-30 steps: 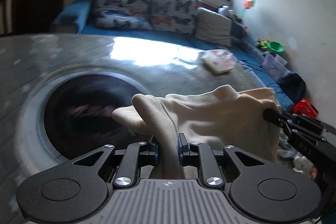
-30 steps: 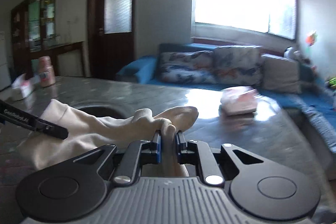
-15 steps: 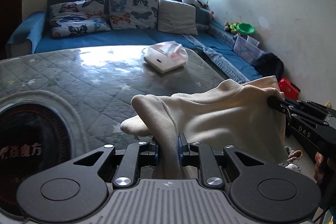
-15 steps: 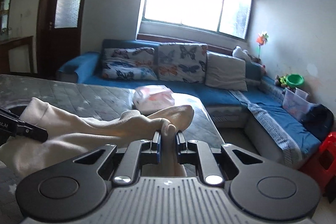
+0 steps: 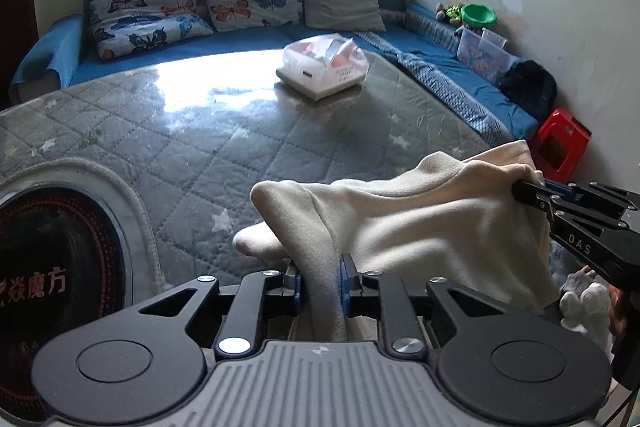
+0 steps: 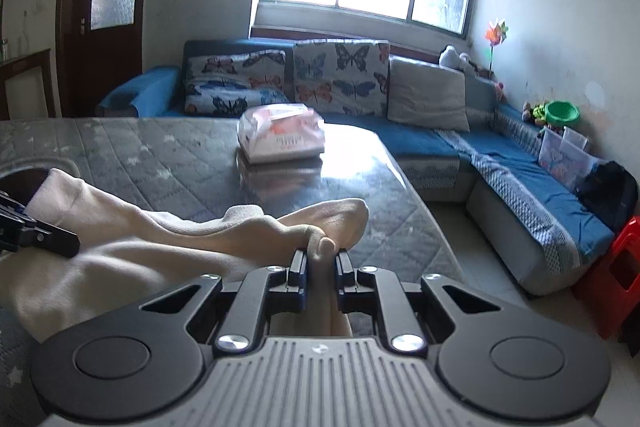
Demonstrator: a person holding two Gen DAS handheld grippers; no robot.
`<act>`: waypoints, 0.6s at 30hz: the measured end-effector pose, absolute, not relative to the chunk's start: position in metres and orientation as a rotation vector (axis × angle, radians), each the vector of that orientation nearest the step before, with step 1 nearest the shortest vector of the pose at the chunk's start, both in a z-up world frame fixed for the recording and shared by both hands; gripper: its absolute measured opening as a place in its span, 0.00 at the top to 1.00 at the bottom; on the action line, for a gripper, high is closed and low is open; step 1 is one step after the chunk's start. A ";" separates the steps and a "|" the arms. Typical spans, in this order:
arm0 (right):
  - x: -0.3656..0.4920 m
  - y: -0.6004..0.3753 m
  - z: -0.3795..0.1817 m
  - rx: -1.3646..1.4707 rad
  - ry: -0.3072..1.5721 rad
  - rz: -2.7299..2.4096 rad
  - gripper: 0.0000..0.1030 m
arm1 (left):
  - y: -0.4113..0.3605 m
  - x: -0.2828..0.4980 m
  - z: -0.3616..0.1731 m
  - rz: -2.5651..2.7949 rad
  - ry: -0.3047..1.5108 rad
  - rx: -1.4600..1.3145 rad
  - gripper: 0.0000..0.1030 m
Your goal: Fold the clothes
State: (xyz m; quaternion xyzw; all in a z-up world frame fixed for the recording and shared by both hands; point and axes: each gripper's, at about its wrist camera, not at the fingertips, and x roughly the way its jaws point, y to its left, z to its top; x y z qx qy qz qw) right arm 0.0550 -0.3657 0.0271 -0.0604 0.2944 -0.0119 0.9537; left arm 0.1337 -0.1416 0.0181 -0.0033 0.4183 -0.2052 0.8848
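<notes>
Above the quilted table (image 5: 248, 155), cream garment (image 5: 420, 227) bunched, taut between both narrowly parted, gripping jaws.

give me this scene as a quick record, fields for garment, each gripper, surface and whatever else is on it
garment: cream garment, bunched, held up between both grippers
left gripper: left gripper, jaws opening, a fold of the cloth between the pads
right gripper: right gripper, pinching the other end
surface: grey quilted table cover
also on it: white packet in a clear bag, far side
behind: blue sofa with butterfly cushions
</notes>
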 end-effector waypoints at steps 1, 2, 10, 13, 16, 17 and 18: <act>0.056 -0.366 0.025 -0.126 0.606 -0.030 0.84 | -0.141 0.134 0.016 -0.418 0.876 -0.002 0.74; 0.058 -0.366 0.023 -0.129 0.612 -0.038 0.83 | -0.140 0.134 0.015 -0.408 0.880 0.005 0.73; 0.055 -0.358 0.019 -0.126 0.599 -0.038 0.65 | -0.130 0.133 0.013 -0.340 0.880 0.025 0.57; 0.053 -0.347 0.016 -0.093 0.612 0.032 0.61 | -0.130 0.132 0.016 -0.331 0.869 0.023 0.56; 0.054 -0.334 0.009 -0.081 0.627 0.097 0.55 | -0.132 0.133 0.018 -0.328 0.858 0.031 0.55; 0.055 -0.329 0.007 -0.079 0.634 0.113 0.55 | -0.133 0.133 0.018 -0.327 0.855 0.036 0.55; 0.057 -0.324 0.005 -0.077 0.640 0.130 0.55 | -0.134 0.133 0.018 -0.327 0.855 0.040 0.55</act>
